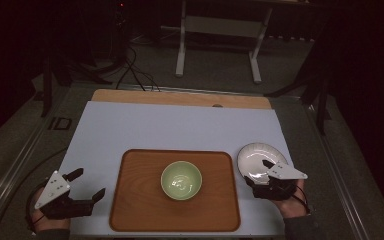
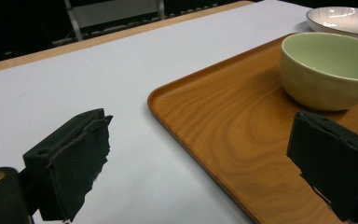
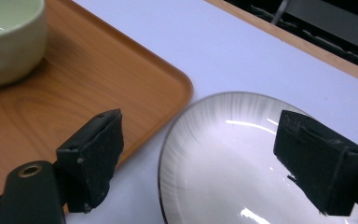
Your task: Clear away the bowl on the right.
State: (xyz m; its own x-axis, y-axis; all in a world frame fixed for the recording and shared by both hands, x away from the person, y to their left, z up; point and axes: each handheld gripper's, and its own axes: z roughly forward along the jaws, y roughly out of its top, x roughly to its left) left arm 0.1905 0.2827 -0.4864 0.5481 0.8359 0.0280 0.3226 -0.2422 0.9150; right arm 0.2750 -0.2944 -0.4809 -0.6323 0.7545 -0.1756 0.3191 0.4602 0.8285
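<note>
A tray point(image 1: 130, 200) lies on the tabletop point(image 1: 145, 125), near the front edge. A bowl point(image 1: 181, 180) sits in the middle of the tray. A plate point(image 1: 258, 159) lies on the tabletop just right of the tray.

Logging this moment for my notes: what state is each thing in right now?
Green bowl: upright, empty, on the tray.
Wooden tray: flat on the table, holding the bowl.
White plate: upright, empty, on the table right of the tray.
Left gripper: open, holding nothing.
Right gripper: open, over the plate.
</note>
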